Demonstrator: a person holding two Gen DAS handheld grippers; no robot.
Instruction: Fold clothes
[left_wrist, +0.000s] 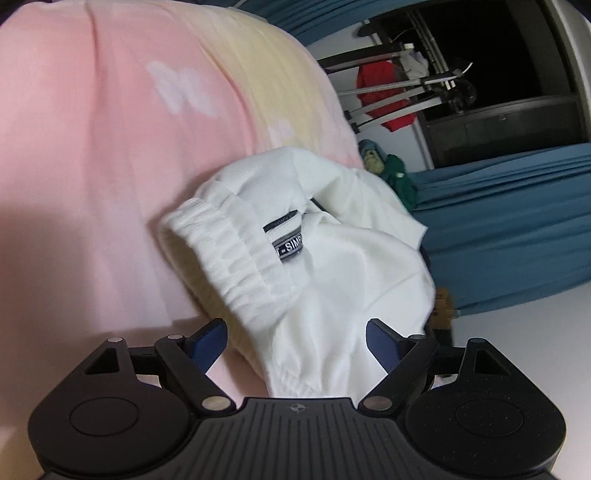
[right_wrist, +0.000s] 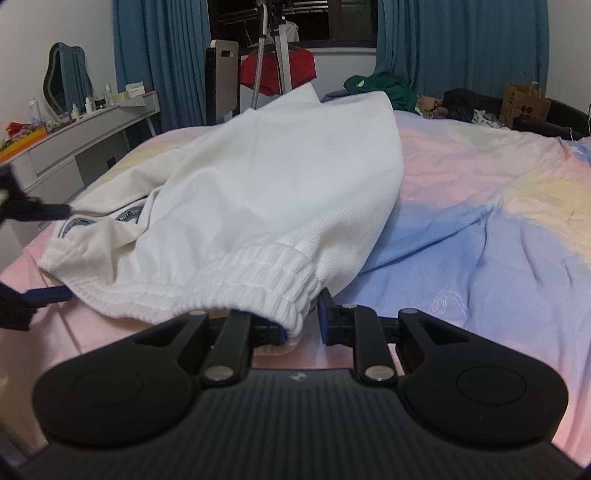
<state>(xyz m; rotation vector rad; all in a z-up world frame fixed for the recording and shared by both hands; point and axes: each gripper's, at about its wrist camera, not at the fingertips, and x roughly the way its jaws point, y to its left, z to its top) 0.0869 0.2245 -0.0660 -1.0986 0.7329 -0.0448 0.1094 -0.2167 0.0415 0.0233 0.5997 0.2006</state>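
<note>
**White shorts on the bed, fold barely begun**

Left gripper (left_wrist: 295, 345): fingers (left_wrist: 208, 341) spread wide w/ white cloth lying between them, nothing pinched. Right gripper (right_wrist: 301, 319): fingers (right_wrist: 323, 317) apart but narrower, w/ the waistband (right_wrist: 236, 286) end sitting in the gap; the left-hand finger is partly under the cloth, so contact can't be judged, but the gap reads as not closed.

The garment is a pair of white shorts (right_wrist: 277, 177) w/ an elastic waistband, lying on the bed (right_wrist: 461, 236) near its front edge, waistband toward both grippers. A black label (left_wrist: 288, 243) shows inside the waist in the left view. In the right view the left gripper's blue fingers appear at the far left edge, above and below the waistband's other end.

Progress, as a judgement: early. The shorts lie bunched and humped, one part raised, no clean crease visible. Left to do: get hold of both waistband ends, flatten, fold leg over leg, then fold down.

Around: bedsheet in pink, yellow, blue patches, wrinkled. At the far side of the bed lie a green garment (right_wrist: 384, 86), dark clothes and a paper bag (right_wrist: 524, 101), all well apart from the shorts. A red garment (right_wrist: 279, 70) hangs on a rack beyond. Dresser (right_wrist: 85, 140) w/ bottles at left, blue curtains (right_wrist: 458, 48) behind. Nothing blocks the fold area near the shorts.
</note>
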